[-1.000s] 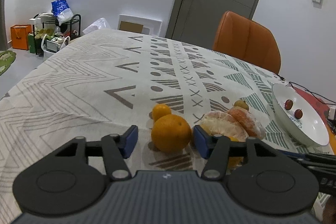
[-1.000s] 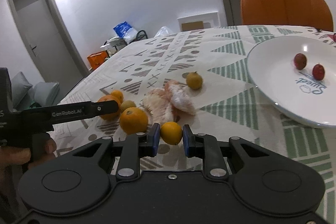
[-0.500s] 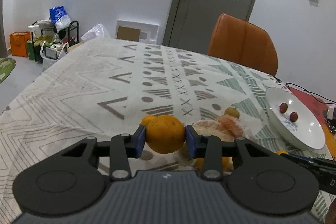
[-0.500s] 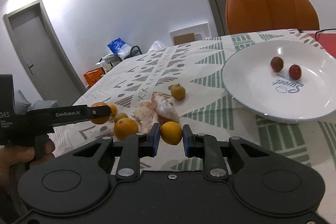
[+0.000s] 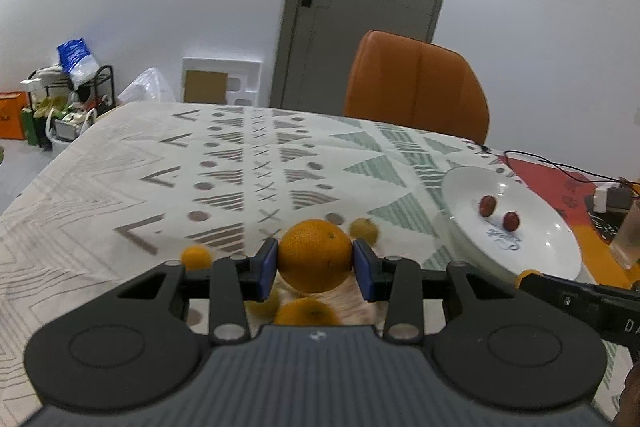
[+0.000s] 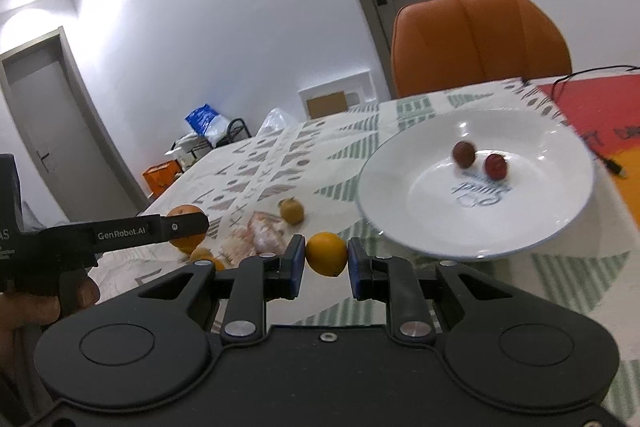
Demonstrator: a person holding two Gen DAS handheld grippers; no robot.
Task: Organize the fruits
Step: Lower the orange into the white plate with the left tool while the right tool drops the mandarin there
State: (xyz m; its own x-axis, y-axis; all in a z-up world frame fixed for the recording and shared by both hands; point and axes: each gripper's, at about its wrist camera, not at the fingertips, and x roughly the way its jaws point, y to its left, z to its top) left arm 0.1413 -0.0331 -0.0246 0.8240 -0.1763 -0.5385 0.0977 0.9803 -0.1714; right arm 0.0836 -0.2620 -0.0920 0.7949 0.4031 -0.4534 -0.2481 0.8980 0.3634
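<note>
Patterned tablecloth (image 5: 120, 167), left hand-held gripper (image 5: 315, 269) clamping large orange (image 5: 315, 255), right hand-held gripper (image 6: 326, 264) pinching small orange (image 6: 326, 253) beside white plate (image 6: 400, 187)

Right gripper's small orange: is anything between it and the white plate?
Nothing visible. The small orange, held in the right gripper, sits just short of the white plate, with only bare tablecloth between. The two red fruits lie farther in, leaving the near side free.

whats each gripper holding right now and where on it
Left gripper clamps the large orange across its sides. Right gripper pinches the small orange across its sides.
</note>
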